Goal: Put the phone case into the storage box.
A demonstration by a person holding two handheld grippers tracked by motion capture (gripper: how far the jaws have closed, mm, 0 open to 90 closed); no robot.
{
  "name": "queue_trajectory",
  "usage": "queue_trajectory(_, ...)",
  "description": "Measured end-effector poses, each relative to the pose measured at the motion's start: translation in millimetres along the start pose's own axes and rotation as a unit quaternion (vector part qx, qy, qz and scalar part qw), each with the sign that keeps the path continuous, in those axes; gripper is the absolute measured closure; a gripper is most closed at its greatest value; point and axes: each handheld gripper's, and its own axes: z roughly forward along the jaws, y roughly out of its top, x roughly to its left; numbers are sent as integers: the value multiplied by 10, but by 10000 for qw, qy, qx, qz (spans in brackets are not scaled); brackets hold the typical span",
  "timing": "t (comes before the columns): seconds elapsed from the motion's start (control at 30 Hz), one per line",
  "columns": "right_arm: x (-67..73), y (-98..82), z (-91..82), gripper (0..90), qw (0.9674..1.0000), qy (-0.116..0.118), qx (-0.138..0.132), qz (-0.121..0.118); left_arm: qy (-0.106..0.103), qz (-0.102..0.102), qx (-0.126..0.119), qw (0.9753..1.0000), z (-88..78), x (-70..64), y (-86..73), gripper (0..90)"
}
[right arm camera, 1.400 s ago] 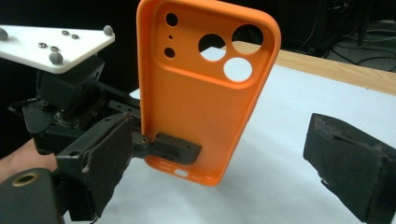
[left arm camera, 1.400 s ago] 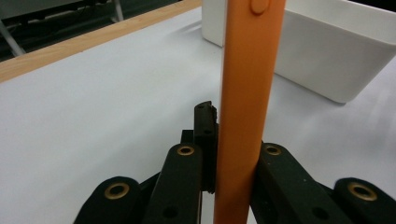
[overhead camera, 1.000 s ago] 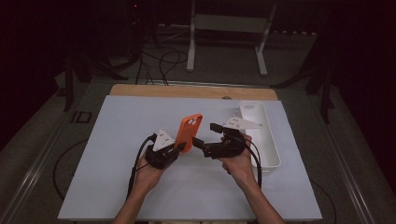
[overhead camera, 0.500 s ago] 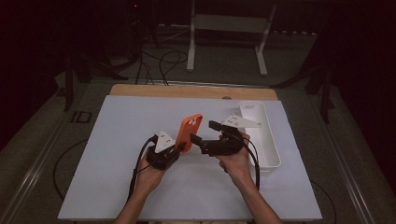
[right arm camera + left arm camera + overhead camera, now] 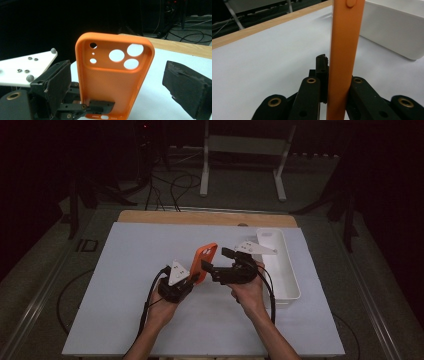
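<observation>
An orange phone case (image 5: 206, 261) stands upright above the white mat, its camera holes at the top. My left gripper (image 5: 194, 279) is shut on its lower end. In the left gripper view the case's edge (image 5: 343, 50) rises between the two black jaws of that gripper (image 5: 337, 83). My right gripper (image 5: 216, 261) faces the case from the right and is open. In the right gripper view the case's inner side (image 5: 112, 82) stands between the wide-apart pads (image 5: 58, 83), which do not touch it. The left gripper's jaw (image 5: 100, 106) clamps the case's bottom.
A long white tray (image 5: 288, 270) lies at the mat's right side, close behind the right hand; it also appears as the white tray (image 5: 392, 32) beyond the case. A wooden table edge (image 5: 200, 216) runs along the back. Cables trail from both grippers toward the person.
</observation>
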Motion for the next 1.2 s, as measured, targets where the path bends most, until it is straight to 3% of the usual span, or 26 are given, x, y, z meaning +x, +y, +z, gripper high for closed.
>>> queue_trajectory(0.73, 25, 21, 101, 119, 9995, -177, -68, 266, 106, 145, -13, 9998, 23, -84, -14, 852)
queue_trajectory(1.2, 41, 5, 150, 143, 9991, -197, 55, 376, 117, 255, -45, 9996, 37, -143, -22, 852)
